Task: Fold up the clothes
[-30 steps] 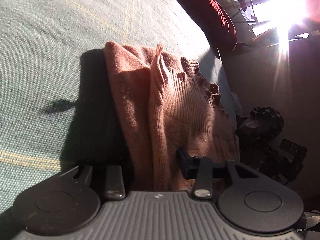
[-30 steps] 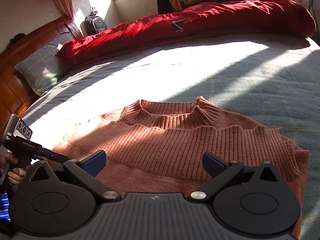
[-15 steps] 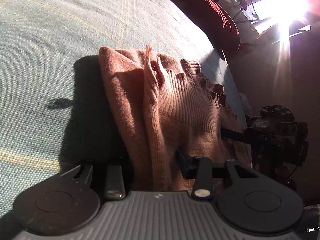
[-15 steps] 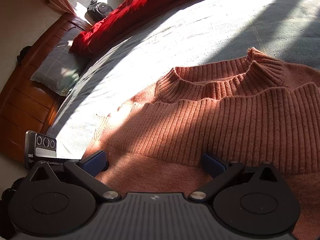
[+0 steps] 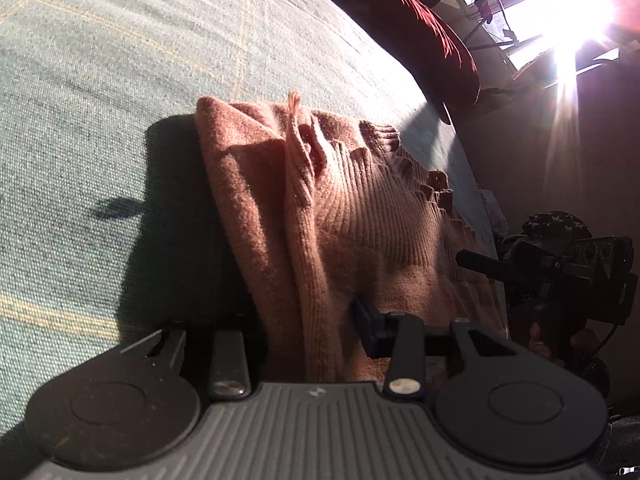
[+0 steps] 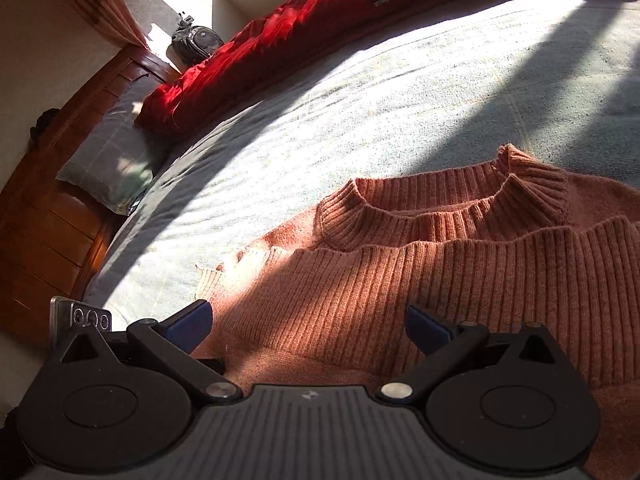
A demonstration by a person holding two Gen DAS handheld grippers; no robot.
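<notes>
A salmon-pink knitted sweater lies folded on the grey-green bed sheet, its ribbed hem laid up against the collar. My right gripper is open, low over the sweater's near left part, with its blue fingertips apart and nothing between them. In the left wrist view the sweater runs away from me as a long ridge. My left gripper is shut on the sweater's near edge; the fabric hides its left finger.
A red quilt lies along the far side of the bed, and a grey pillow leans on the wooden headboard. Strong sun from the window glares into the left view. The right hand-held device shows beyond the bed edge.
The right gripper has dropped closer and swung toward the sweater's left end. The left gripper still holds the edge and has barely shifted.
</notes>
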